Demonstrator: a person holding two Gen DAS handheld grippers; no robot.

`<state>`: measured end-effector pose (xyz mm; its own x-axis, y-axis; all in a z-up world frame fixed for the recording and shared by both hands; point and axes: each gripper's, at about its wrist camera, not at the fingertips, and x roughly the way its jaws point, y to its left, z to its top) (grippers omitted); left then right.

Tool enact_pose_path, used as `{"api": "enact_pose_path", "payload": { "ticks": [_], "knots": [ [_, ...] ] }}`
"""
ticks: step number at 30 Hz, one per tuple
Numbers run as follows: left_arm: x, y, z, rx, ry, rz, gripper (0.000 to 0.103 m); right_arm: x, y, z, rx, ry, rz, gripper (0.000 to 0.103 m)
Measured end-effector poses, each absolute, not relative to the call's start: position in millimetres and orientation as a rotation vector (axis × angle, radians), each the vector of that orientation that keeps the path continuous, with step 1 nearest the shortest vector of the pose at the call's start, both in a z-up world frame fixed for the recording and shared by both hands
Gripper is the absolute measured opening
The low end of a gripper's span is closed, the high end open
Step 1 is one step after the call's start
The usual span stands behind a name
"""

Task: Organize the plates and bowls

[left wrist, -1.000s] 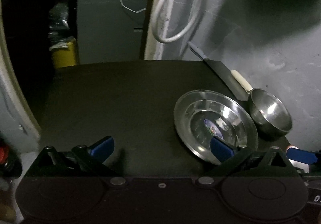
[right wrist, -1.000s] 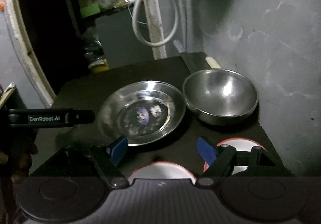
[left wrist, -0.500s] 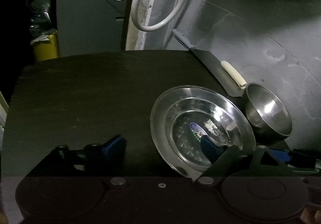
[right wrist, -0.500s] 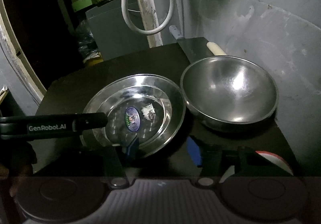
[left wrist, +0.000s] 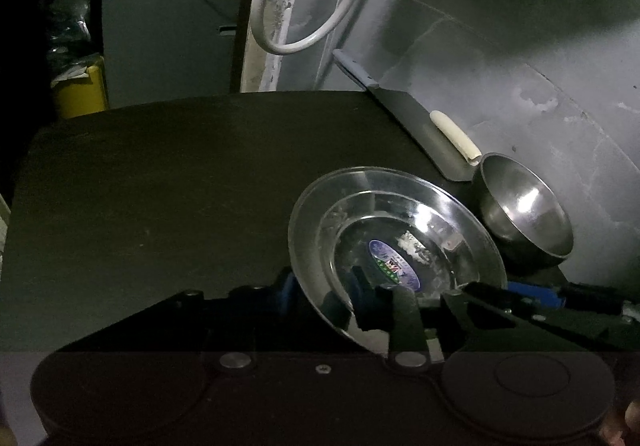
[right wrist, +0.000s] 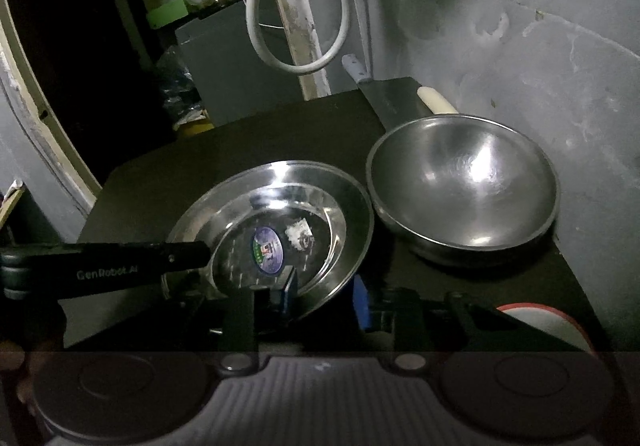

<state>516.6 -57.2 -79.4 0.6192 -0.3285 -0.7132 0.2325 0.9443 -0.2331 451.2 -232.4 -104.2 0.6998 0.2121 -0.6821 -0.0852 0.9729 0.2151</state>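
Jaws of both grippers have just been closing on the round shiny steel plate [right wrist: 276, 214], left gripper [left wrist: 326, 292] astride its left rim, right gripper [right wrist: 324, 296] astride its near rim. Whether the blue pads press the metal I cannot tell. The plate sits on the black tabletop [left wrist: 160, 182], just beside the deep steel bowl [right wrist: 460, 182].

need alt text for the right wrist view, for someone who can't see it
The right tool straddles the near rim of a shiny steel plate on a dark table, its blue-padded jaws having just been closing on the rim, while the left tool reaches onto the plate's left rim. A steel bowl sits just right of the plate, against a grey wall.
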Motion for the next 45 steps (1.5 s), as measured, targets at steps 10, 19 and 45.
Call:
{"api": "enact_pose_path", "payload": {
  "ticks": [10,19,45],
  "knots": [
    [483.9,-44.2,-66.1,-0.094,0.823,-0.310,0.030,428.5,-224.2,-91.9,0.171,0.748,0.216,0.033],
    [441.8,-29.3,-44.4,-0.084,0.783,-0.303,0.030,386.4,-215.6,-72.9,0.160,0.702,0.271,0.033],
    [262.7,21.5,-18.5,-0.063,0.864,-0.246,0.031,233.0,-186.9,-53.5,0.119,0.785,0.519,0.033]
  ]
}}
